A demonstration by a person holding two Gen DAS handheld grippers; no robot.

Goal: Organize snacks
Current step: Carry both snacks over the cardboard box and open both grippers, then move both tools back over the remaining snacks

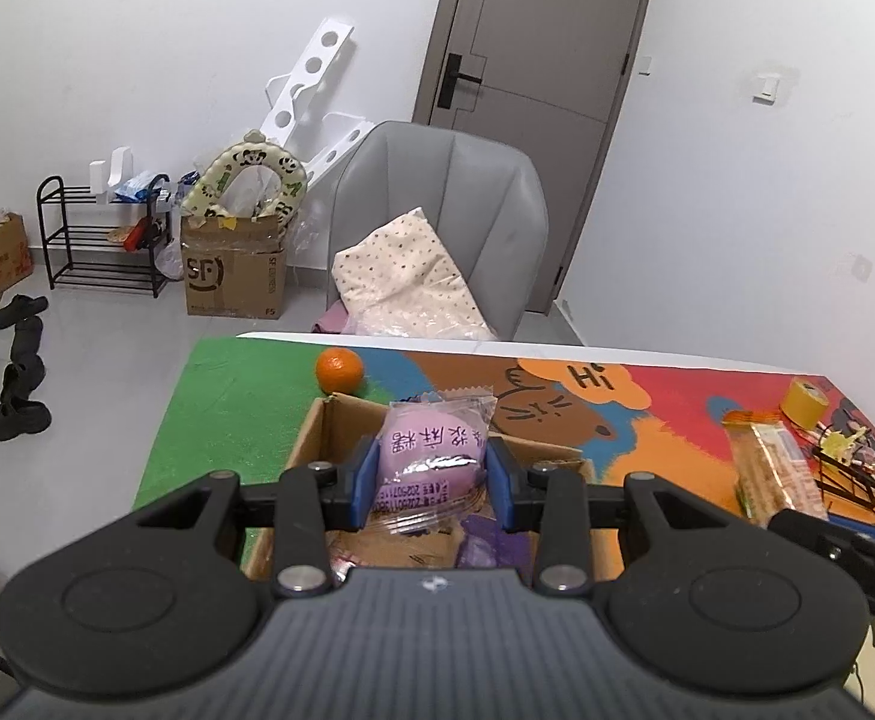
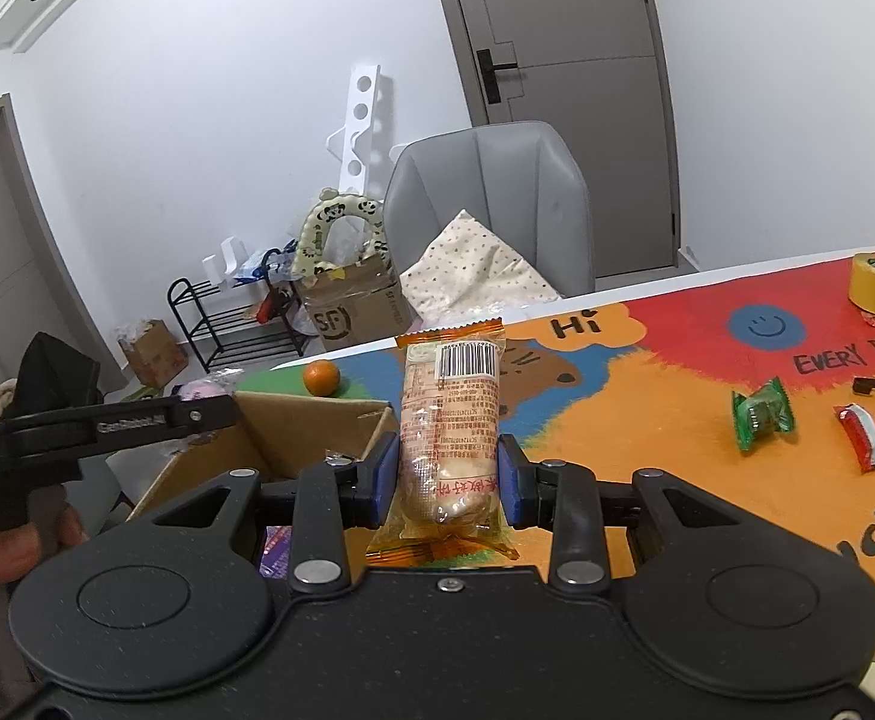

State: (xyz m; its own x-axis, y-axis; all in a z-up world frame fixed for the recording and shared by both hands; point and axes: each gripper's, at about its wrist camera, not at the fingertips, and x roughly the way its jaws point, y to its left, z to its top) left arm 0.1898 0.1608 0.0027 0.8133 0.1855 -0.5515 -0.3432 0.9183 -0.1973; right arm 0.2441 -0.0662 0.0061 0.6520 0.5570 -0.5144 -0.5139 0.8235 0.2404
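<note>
Bright cartoon-print table mat [image 2: 647, 420] below; my left gripper [image 1: 431, 474] pinches round purple plastic-wrapped mochi [image 1: 431, 450] over open brown cardboard box [image 1: 317, 438], my right gripper [image 2: 446, 477] pinches long orange-ended cracker pack [image 2: 449, 420] beside it, slick film may slip, dropping either outside.

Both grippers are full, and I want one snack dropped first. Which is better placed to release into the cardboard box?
Left. The left gripper holds the purple snack right above the cardboard box. The right gripper holds its orange packet beside the box, over the mat.
</note>
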